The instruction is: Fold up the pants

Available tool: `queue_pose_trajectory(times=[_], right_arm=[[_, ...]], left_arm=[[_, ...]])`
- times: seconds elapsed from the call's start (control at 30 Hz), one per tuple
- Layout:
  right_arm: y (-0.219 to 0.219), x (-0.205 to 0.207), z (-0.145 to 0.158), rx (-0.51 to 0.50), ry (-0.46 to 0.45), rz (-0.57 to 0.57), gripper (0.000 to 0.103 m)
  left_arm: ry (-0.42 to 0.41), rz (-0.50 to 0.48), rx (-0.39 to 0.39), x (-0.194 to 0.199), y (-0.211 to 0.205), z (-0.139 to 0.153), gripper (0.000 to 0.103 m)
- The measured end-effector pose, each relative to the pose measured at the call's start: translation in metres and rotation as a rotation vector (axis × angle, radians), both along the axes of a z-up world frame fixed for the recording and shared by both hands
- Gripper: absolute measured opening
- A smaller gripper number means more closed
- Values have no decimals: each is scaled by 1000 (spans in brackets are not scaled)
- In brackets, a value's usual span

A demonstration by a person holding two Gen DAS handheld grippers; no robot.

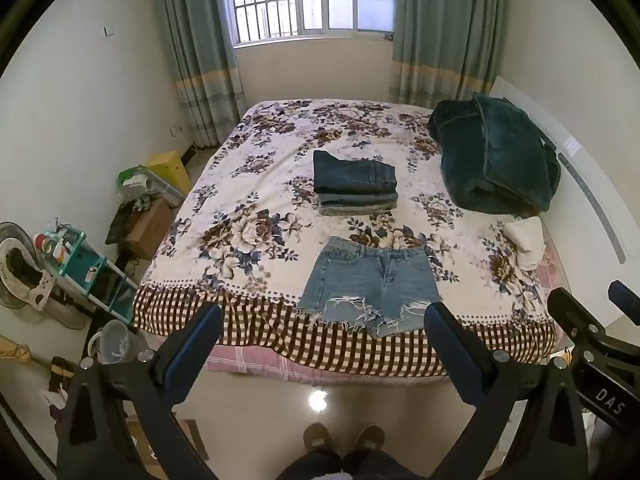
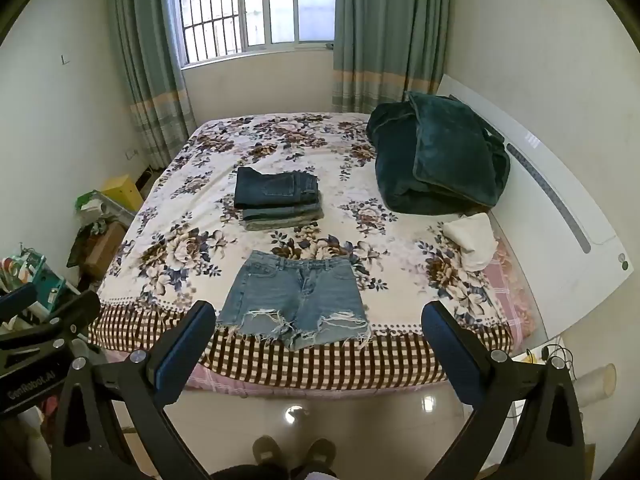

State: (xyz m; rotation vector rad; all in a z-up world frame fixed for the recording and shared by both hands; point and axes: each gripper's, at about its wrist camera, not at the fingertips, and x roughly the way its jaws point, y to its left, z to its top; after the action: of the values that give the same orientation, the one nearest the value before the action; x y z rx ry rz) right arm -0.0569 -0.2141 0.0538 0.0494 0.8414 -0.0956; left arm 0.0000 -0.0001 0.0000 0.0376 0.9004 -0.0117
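Observation:
Light-blue denim shorts [image 1: 370, 284] with frayed hems lie flat and unfolded at the near edge of the bed, waistband away from me; they also show in the right wrist view [image 2: 296, 296]. My left gripper [image 1: 322, 328] is open and empty, held above the floor short of the bed edge. My right gripper [image 2: 318, 326] is open and empty at the same distance. The right gripper shows at the right edge of the left wrist view [image 1: 600, 344]; the left gripper shows at the left edge of the right wrist view [image 2: 44, 320].
A stack of folded jeans [image 1: 354, 182] sits mid-bed on the floral bedspread [image 1: 240, 184]. A dark green blanket [image 1: 496, 156] and a white cloth [image 1: 526, 240] lie at the right. Clutter, shelf and fan [image 1: 20, 268] stand left of the bed. My feet [image 1: 344, 440] are on tile floor.

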Motion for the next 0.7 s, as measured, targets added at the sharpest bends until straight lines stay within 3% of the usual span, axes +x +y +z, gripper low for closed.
queue_pose_trajectory(times=[0.7], right_arm=[[1, 2, -2, -7, 10, 5, 103]], left_arm=[[-5, -2, -2, 8, -6, 12, 103]])
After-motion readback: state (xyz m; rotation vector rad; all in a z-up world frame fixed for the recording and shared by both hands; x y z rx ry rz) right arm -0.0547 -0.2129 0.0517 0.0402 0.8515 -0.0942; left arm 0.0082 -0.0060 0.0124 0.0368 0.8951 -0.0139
